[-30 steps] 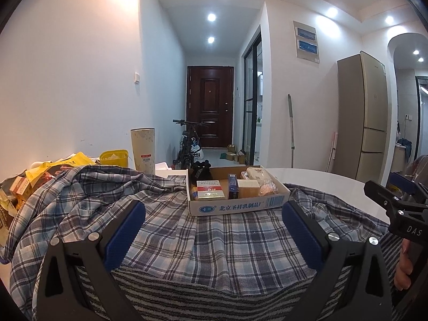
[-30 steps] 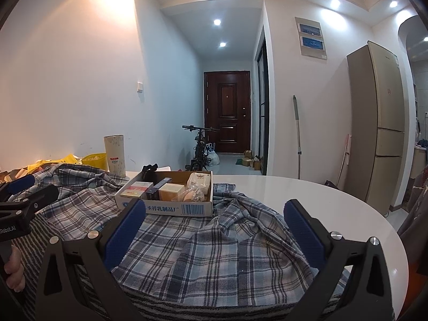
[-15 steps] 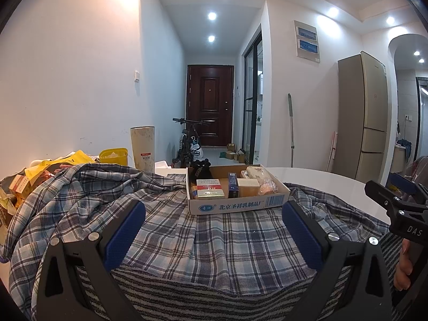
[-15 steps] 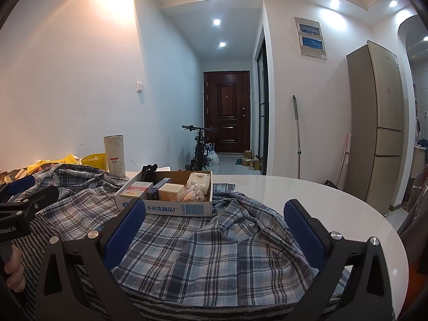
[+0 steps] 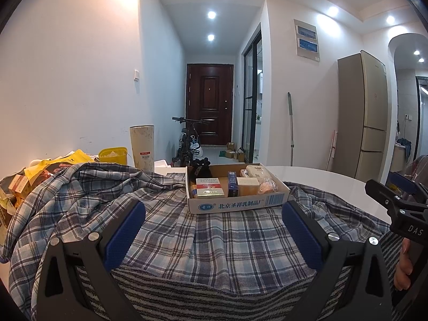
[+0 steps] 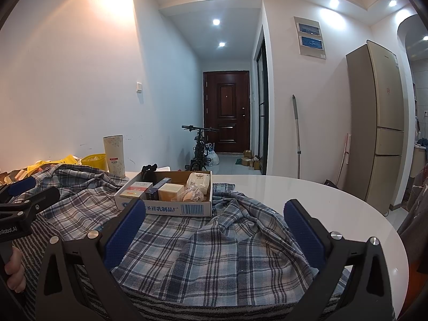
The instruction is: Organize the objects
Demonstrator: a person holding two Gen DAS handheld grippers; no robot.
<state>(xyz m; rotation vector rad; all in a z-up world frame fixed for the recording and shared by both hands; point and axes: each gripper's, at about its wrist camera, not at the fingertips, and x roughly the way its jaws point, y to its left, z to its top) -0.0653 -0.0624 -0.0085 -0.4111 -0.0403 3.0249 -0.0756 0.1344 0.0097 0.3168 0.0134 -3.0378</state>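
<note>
A blue-grey plaid shirt [image 5: 214, 238] lies spread and rumpled over a striped cloth [image 5: 214, 291] on a round white table [image 6: 307, 195]. A shallow cardboard box [image 5: 235, 203] with several small packages sits on the shirt's far side; it also shows in the right wrist view [image 6: 171, 208]. My left gripper [image 5: 214, 230] is open and empty, held low over the shirt's near part. My right gripper [image 6: 214, 230] is open and empty over the shirt's right part [image 6: 214, 243]. Each gripper shows at the edge of the other's view.
A tall beige cylinder [image 5: 142, 147], a yellow tub [image 5: 113, 155] and a heap of yellow packets [image 5: 40, 168] stand at the table's left back. A white foam block [image 5: 163, 164] sits behind the shirt. Bare tabletop lies to the right. A fridge [image 6: 382, 139] stands beyond.
Almost nothing has moved. The left wrist view has shifted very slightly; both grippers stay open in the same places.
</note>
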